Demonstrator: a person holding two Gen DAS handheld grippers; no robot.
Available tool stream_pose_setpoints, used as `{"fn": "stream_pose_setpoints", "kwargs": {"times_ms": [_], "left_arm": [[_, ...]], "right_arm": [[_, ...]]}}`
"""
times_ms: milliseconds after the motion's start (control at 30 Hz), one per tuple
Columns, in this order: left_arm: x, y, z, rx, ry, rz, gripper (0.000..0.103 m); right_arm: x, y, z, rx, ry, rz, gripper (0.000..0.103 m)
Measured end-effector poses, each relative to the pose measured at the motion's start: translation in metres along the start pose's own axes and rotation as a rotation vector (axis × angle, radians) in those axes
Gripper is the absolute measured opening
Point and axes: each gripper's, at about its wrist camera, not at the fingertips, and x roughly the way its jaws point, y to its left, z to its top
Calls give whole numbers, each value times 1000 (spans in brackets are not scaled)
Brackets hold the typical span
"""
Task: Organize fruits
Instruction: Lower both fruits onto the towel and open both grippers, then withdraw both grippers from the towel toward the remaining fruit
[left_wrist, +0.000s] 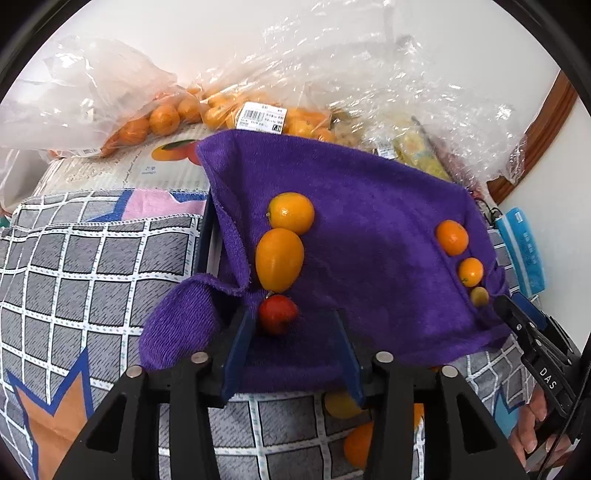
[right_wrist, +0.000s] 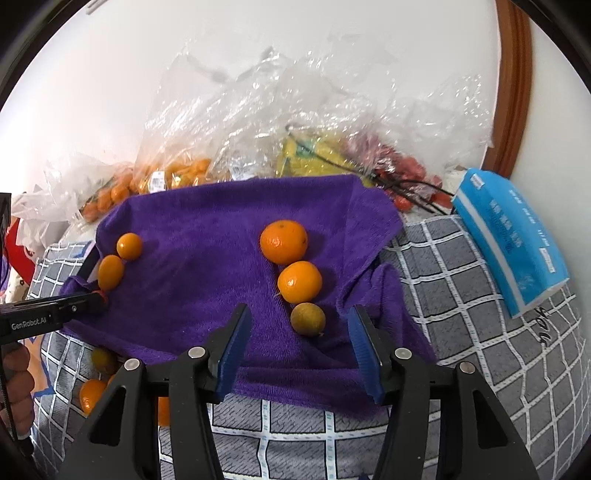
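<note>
"DAS" stood in white letters on the black body of the right gripper (left_wrist: 517, 314). "GenRobot.AI" was printed on the side of the left gripper (right_wrist: 98, 297). The barcode sticker (left_wrist: 263, 117) on the bagged oranges was too small to read.

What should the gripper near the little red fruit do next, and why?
Probably pull the left gripper back and go for another loose fruit. Its jaws stand open, with the small red fruit lying on the purple towel at the end of the left row, below two orange kumquats. A loose orange fruit waits on the checked cloth.
</note>
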Motion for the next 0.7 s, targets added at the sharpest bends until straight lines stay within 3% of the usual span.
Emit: {"fn": "stream_pose_setpoints", "kwargs": {"times_ms": [300, 700], "left_arm": [[-33, 4, -10, -3, -49, -13, 49], [-51, 29, -34, -36, -69, -5, 51]], "right_arm": [[-26, 12, -6, -11, -32, 17, 58], [-29, 56, -30, -84, 37, 129, 57]]}}
